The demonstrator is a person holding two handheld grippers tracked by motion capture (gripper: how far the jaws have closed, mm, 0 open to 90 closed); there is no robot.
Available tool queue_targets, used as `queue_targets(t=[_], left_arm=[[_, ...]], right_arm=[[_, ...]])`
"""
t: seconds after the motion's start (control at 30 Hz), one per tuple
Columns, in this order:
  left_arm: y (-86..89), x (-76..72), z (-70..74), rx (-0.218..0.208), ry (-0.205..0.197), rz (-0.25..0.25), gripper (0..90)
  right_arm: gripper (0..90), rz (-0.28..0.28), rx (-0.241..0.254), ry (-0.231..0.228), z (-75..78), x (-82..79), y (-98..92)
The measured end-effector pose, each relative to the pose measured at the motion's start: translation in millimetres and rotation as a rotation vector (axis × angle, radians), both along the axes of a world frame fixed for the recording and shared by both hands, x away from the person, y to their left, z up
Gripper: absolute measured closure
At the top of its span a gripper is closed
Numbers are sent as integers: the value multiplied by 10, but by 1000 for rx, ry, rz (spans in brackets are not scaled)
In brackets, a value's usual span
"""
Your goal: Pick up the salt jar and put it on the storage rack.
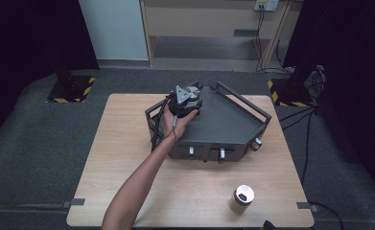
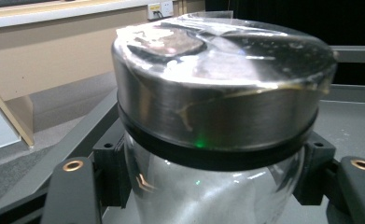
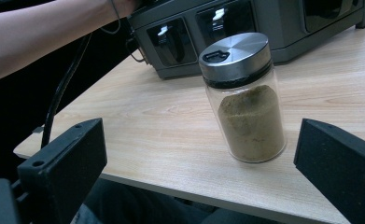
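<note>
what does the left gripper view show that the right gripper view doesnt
Left gripper view: a clear jar with a steel lid, clamped between the left hand-held gripper jaws over the grey rack's top shelf.

Right gripper view: a spice jar of brown powder standing on the wooden table, ahead of the open right hand-held gripper, plus a forearm.

Both: the grey rack.

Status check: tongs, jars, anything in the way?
Left tongs shut on clear jar over rack. Right tongs open, short of spice jar. Nothing in the way.
</note>
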State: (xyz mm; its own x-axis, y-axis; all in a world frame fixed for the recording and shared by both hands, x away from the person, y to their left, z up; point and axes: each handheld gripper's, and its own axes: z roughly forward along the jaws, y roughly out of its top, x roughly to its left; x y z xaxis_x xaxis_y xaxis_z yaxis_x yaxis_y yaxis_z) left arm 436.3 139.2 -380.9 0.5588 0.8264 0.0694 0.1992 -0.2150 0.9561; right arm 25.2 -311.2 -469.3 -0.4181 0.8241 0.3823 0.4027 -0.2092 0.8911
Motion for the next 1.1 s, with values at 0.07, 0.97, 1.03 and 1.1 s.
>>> queue_targets(t=[0.07,0.97,1.03,1.1], left_arm=[[15,8,-4,-17,12,5,301],[62,-4,99,-44,72,0,3],[86,-20,89,-50,65,-10,0],[93,-39,101,-42,62,-15,0]], right_arm=[[25,0,0,0,-2,3,2],[25,-4,-5,-1,1,2,11],[25,-4,-5,0,1,2,14],[25,-2,-6,0,2,3,17]])
